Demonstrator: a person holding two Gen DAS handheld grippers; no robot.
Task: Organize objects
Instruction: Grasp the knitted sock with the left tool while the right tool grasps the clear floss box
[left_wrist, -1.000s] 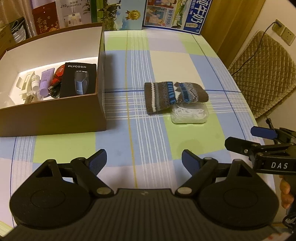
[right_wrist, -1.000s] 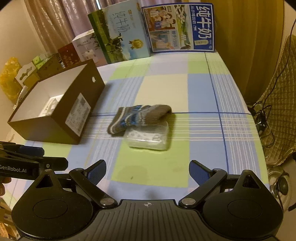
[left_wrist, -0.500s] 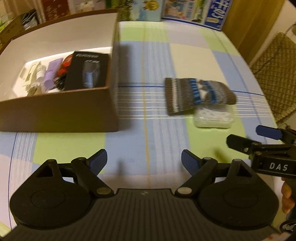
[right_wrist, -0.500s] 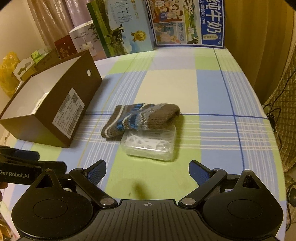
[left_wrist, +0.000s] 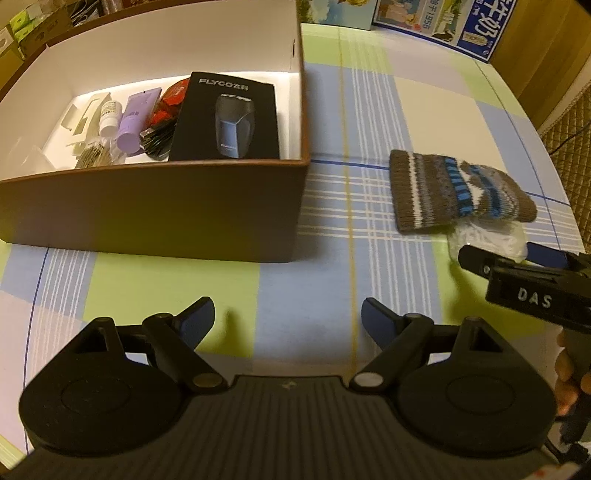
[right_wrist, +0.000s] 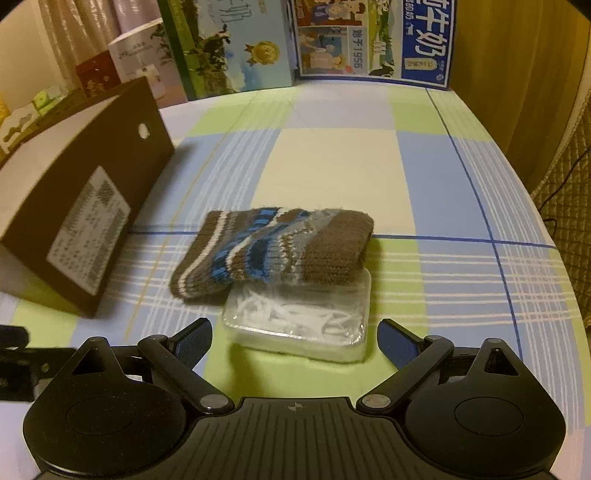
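Right gripper (right_wrist: 294, 334) gapes empty low-centre over the clear plastic case (right_wrist: 299, 317) with the knit sock (right_wrist: 273, 251) draped on its far edge, so clamping likely drags the sock along; left gripper (left_wrist: 288, 317) also apart, empty.

"FLYCO" stood in pale letters on the black shaver box (left_wrist: 225, 118) inside the brown cardboard box (left_wrist: 155, 206). "DAS" was printed on the right gripper (left_wrist: 509, 258). The blue milk carton (right_wrist: 373, 37) at the tabletop's far edge read "1956" beside large Chinese characters.
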